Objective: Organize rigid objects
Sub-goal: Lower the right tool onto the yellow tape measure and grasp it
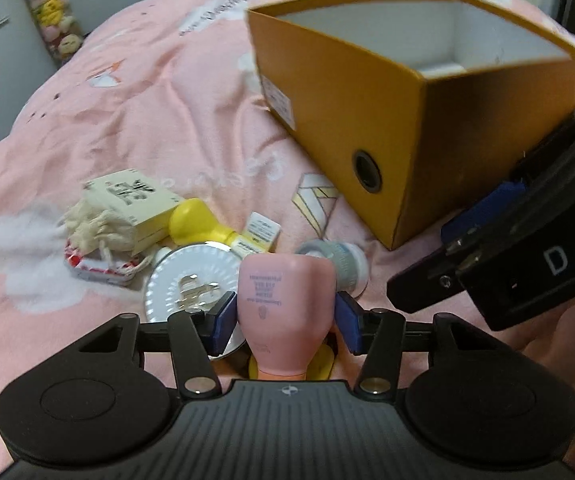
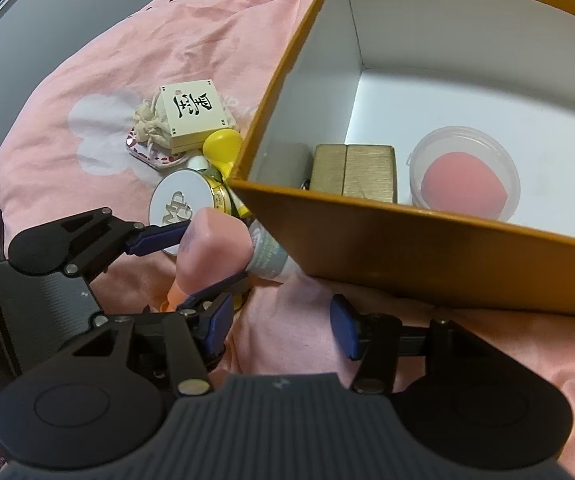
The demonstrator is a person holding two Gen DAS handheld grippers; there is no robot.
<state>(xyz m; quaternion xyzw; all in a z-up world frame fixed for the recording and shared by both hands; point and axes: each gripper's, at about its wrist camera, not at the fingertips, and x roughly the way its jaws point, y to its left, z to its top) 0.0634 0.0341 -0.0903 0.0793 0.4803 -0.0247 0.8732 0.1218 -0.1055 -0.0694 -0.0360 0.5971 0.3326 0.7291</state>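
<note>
Gripping the pink tube squarely is what matters now, as I judge it: it tapers toward its cap, so I want my left gripper pinching the broad flat body and not sliding down to the narrow neck. Before lifting I would check that both pads sit flat on its sides, then carry it up and over the near wall of the orange box, which stands just to the right and beyond, and lower it inside instead of dropping it.

My left fingers are about half open and closed on the pink tube, one blue pad on each side; from the right wrist view the same pads clamp its rounded end. The tube rests among the pile on the pink bedspread, just beside a round white compact on the left and a pale grey-white tube on the right.

My right gripper hangs just in front of the box's near wall, its fingers parted with nothing but bedspread between them; it holds nothing.

Inside the box lie two gold blocks and a clear tub with a pink sponge, so free floor remains to the far right. A cream box with black characters and a yellow bulb-shaped thing wait farther left.
</note>
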